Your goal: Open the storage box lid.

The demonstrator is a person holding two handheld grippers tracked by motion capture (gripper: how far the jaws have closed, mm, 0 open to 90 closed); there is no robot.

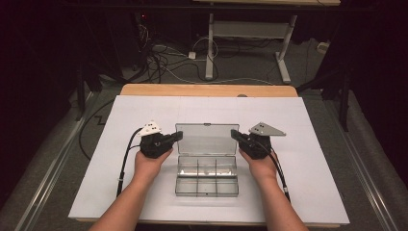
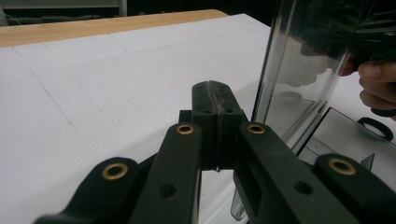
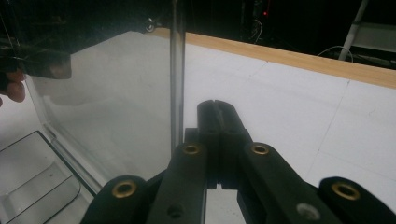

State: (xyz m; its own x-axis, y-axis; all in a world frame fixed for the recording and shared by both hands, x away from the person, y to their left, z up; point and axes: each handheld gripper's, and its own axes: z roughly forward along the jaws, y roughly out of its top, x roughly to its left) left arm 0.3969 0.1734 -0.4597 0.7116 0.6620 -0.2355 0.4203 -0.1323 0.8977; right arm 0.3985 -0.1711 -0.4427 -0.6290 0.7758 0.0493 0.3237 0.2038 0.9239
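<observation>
A clear plastic box was set at the middle of the white table with its lid raised, and the left gripper and right gripper, both closed on nothing, were held just beside the lid's side edges, seemingly to steady it.

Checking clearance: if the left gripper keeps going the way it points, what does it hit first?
Probably the raised lid of the clear plastic compartment box. The shut left gripper points at its left edge; in its own view the tips sit just beside that edge, so contact is uncertain.
</observation>
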